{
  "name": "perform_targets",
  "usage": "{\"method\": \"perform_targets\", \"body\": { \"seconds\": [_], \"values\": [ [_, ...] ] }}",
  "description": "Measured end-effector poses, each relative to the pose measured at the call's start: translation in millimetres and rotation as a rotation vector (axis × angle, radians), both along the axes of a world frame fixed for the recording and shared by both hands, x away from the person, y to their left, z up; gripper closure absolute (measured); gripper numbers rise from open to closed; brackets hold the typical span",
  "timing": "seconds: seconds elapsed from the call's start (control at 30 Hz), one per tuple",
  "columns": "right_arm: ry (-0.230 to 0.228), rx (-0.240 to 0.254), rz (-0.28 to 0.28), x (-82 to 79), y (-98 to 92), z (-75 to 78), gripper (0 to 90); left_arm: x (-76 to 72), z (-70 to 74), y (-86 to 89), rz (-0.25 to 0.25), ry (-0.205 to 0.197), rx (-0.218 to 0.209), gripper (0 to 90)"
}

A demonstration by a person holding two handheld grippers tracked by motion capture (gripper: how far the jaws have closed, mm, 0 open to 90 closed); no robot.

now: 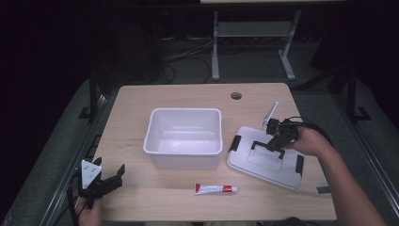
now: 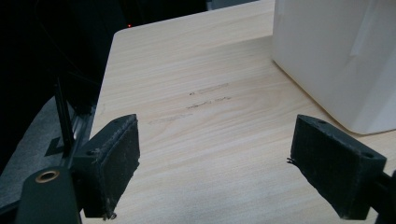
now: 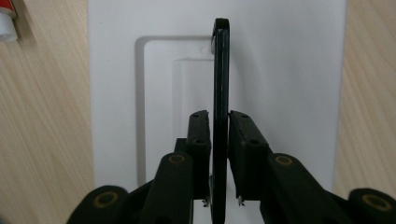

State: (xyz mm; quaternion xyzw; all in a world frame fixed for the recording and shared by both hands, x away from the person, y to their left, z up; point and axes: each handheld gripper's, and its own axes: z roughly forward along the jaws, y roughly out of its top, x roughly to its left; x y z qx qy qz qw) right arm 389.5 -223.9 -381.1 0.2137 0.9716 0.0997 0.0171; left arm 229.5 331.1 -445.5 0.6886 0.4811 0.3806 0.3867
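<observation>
Working left to right, I have my left claw (image 1: 113, 179) resting wide and empty at the bench (image 1: 136, 197) corner, near the white bin (image 1: 184, 134). A toothpaste tube (image 1: 215, 189) lies in front of the bin. To the right, my right claw (image 3: 219, 140) sits narrow around the black handle (image 3: 220, 70) of the white lid (image 1: 263, 160), which lies flat beside the bin. I judge the step as gripping that handle; next I'd squeeze firmly, lift, and carry the lid over the bin.
</observation>
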Motion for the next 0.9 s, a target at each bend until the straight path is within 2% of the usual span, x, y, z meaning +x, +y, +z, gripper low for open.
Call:
{"method": "perform_targets", "body": {
  "seconds": [0.2,0.3,0.47,0.9],
  "values": [
    [-0.024,0.006,-0.006,-7.3,-1.8,11.0,66.6,-0.2,0.2,0.3,0.000,-0.001,-0.003,15.0],
    [-0.052,0.020,-0.005,-14.4,-6.6,22.4,63.7,-0.3,0.3,0.0,0.000,0.000,-0.003,15.0],
    [-0.071,0.031,-0.021,-25.2,-17.1,32.5,60.1,-0.5,0.5,-0.5,-0.002,0.000,-0.001,15.0],
    [-0.078,0.029,-0.080,-54.4,-52.6,29.1,56.1,-0.3,0.0,-1.6,-0.002,-0.001,-0.001,15.0]
  ]
}}
